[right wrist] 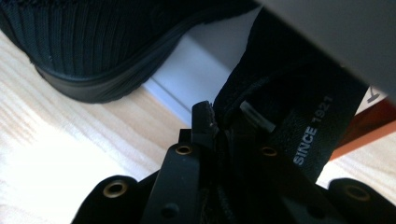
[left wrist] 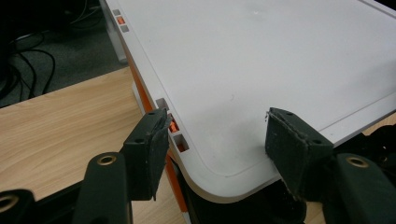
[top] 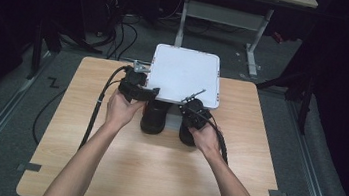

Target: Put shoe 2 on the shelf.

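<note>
Under the flat white box lid, your right gripper pinches a black shoe, toe pointing away; your left gripper gapes wide.

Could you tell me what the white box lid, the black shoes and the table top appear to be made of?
Box lid: probably matte plastic or coated card, smooth. Shoes: ribbed knit fabric with a woven strap printed "SINCE 1921". Table top: light wood-grain, likely laminate.

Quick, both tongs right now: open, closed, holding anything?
Left tongs: open, jaws astride the near corner of the white box lid, holding nothing.
Right tongs: closed on the black shoe, at its collar.
</note>
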A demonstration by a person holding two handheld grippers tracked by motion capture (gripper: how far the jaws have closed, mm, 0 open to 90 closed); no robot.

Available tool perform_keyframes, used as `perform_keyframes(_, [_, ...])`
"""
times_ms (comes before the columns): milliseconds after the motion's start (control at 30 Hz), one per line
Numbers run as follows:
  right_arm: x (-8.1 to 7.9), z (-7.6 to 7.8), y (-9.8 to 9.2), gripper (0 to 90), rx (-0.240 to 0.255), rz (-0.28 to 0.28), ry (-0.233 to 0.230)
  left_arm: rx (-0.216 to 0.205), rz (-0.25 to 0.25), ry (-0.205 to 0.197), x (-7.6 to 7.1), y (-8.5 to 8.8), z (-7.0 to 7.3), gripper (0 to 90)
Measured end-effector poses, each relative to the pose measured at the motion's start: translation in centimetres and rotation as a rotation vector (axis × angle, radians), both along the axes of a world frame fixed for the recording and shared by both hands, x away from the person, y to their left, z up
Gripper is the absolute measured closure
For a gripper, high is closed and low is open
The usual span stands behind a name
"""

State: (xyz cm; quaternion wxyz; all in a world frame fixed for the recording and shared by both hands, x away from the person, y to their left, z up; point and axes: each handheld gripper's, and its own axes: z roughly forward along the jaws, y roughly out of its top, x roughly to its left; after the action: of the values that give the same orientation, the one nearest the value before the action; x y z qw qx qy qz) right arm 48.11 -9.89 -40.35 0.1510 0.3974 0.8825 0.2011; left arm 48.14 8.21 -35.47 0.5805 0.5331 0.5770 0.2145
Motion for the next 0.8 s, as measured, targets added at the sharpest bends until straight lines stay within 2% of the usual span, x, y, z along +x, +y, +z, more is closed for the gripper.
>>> perform_keyframes(333, [0.5,-0.5,0.0,82.0,0.012,0.008,-0.09,0.003,0.007,0.002,0.0,-0.1,0.1,40.6])
perform_keyframes(533, [-0.6,-0.4,0.0,62.0,0.037,0.033,-0.155,0.002,0.011,0.006,0.0,-0.1,0.1,40.7])
perform_keyframes(600, [-1.2,0.1,-0.4,55.1,0.074,0.038,-0.178,0.003,0.014,0.004,0.0,-0.1,0.1,40.8])
perform_keyframes(667, [-1.7,0.6,-0.9,54.8,0.118,0.041,-0.172,0.019,0.018,-0.009,0.0,-0.2,0.0,41.8])
perform_keyframes(800, [-3.0,1.5,-2.3,53.3,0.179,0.062,-0.204,0.026,0.018,-0.013,-0.1,-0.3,0.0,42.2])
